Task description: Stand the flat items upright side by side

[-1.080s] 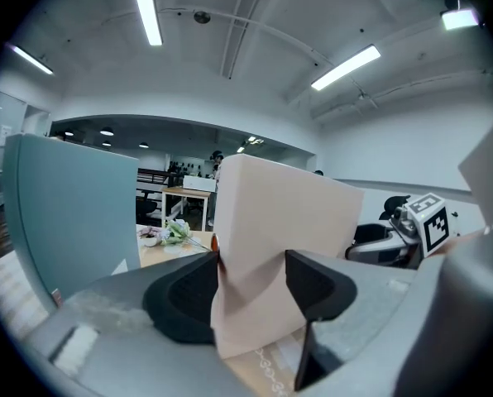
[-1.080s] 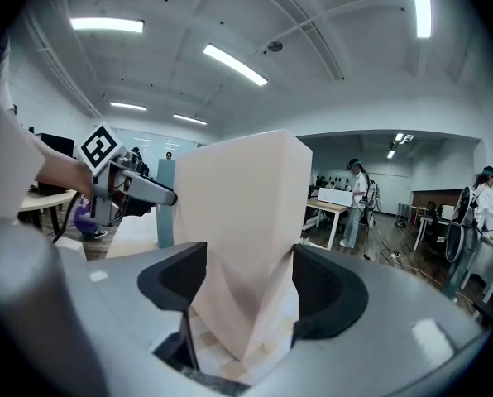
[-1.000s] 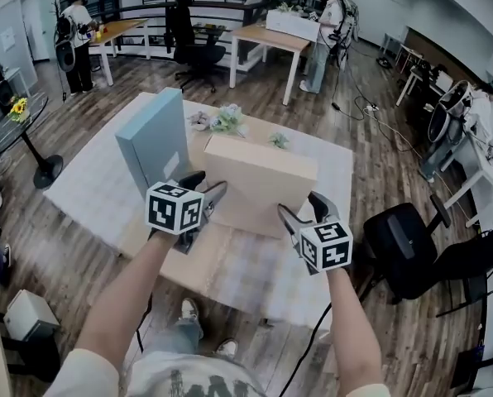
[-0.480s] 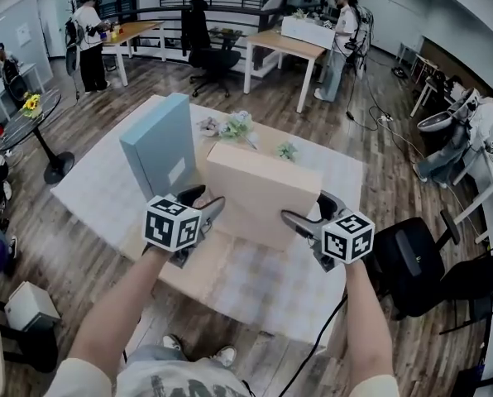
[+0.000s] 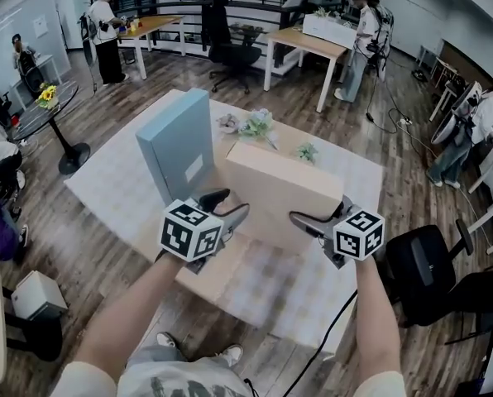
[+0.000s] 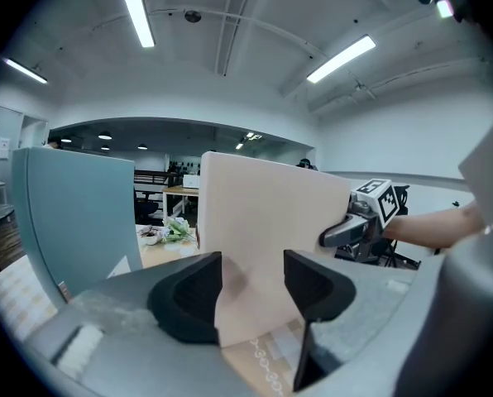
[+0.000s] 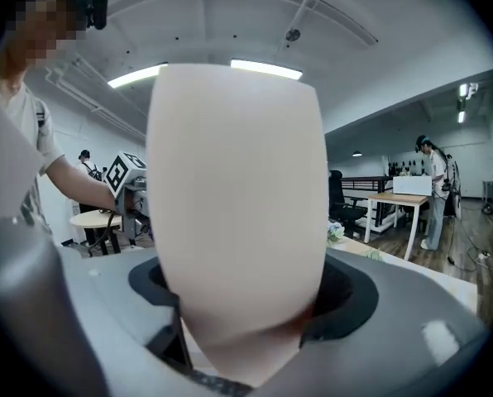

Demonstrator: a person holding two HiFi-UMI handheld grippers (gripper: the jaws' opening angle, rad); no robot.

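While the left gripper point(image 5: 227, 206) jaws pinch the beige box point(image 5: 284, 190) at its near left edge, the right gripper point(image 5: 319, 212) jaws, just closing, hug its right end on the table point(image 5: 245, 278), beside the blue box point(image 5: 176, 143).

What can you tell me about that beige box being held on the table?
The beige box is a flat, plain, matte slab, cardboard-like, with no print visible. It stands upright, apparently resting on a long edge on the cloth-covered table, right of an upright blue box, with a gap between them. The left hand-held gripper clamps its left end; the right hand-held gripper, whose jaws have just been closing slightly, holds its right end.
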